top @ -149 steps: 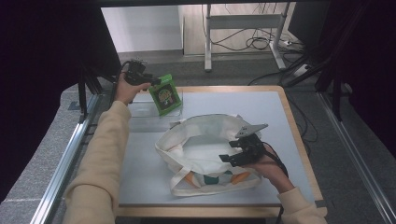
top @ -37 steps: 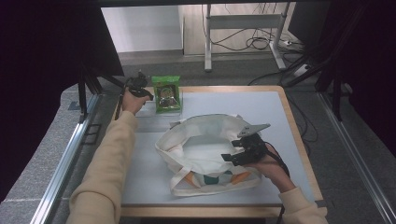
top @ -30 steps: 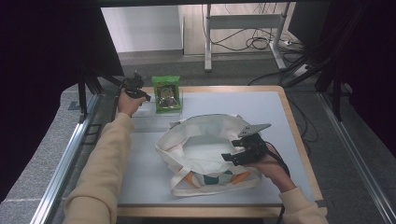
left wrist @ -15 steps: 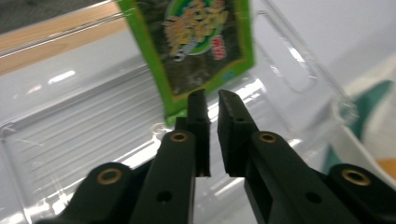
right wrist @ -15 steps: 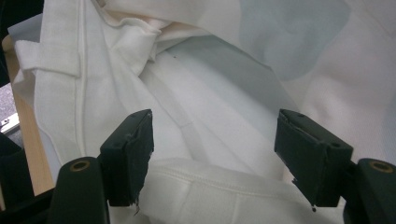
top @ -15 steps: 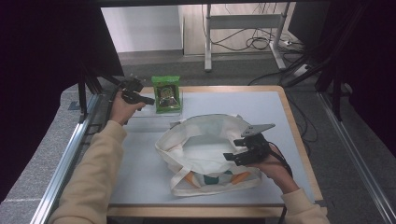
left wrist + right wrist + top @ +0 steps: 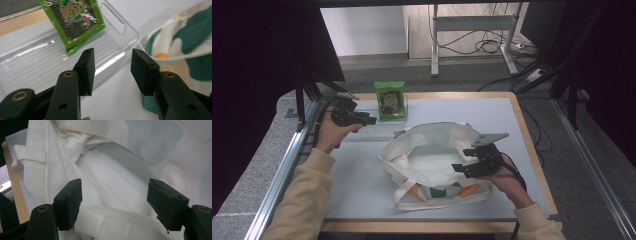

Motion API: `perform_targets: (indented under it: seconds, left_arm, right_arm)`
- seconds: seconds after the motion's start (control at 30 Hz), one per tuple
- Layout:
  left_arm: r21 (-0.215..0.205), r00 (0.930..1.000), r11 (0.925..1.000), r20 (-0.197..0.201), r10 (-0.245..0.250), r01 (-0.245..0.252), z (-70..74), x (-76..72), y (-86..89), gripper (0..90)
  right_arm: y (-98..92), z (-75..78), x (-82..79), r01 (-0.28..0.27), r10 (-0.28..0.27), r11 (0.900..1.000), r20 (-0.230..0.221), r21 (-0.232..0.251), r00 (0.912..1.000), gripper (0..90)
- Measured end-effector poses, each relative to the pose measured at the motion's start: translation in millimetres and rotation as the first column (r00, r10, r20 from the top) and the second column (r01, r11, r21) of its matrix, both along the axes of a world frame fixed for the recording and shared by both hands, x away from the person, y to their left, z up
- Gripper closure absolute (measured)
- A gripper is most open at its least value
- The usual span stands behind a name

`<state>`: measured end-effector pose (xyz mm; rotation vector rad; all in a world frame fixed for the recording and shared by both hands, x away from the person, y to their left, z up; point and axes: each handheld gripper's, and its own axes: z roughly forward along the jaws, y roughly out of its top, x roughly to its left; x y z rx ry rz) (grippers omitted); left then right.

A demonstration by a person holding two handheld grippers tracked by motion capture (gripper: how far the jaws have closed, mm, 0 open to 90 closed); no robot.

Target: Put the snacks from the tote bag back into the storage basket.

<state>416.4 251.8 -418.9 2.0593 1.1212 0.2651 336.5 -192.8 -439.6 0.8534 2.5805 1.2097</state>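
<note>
Grey matting covered the bench (image 7: 362, 175) where the left gripper (image 7: 371, 120), jaws just opened and empty, had let go of the snack packet (image 7: 390, 100) upper centre in the clear tray (image 7: 37, 67); the right gripper (image 7: 457, 168), jaws wide, hovered over the tote bag (image 7: 432, 160), probably to be gripped next.

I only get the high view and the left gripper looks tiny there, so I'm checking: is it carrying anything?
Observer: No. The left gripper has nothing between its jaws, which have just been opening.
Operator: What does the green packet stand in?
Observer: A clear plastic tray with a ridged floor; the packet leans inside it.
Operator: Is the right gripper pinching the bag?
Observer: No. Its jaws stand wide apart over the white lining, with the bag's stitched hem lying between them, unpressed.
</note>
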Motion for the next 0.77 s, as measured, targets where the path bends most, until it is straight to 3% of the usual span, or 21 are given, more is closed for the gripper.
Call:
perform_targets:
  seconds: [0.37, 0.77]
  left_arm:
    - [-0.045, 0.9987, 0.9980, 0.028, -0.043, 0.044, -6.4, -33.2, -3.3, 47.7]
    - [-0.059, 0.9989, 0.9974, 0.021, -0.042, 0.043, -9.4, -44.9, 0.0, 44.1]
  right_arm:
    - [-3.8, 2.3, 1.4, 0.008, -0.008, 1.000, 0.013, 0.011, 0.9999, 28.5]
    - [-13.4, 7.6, 2.9, 0.011, -0.013, 0.999, 0.039, 0.052, 0.9992, 28.5]
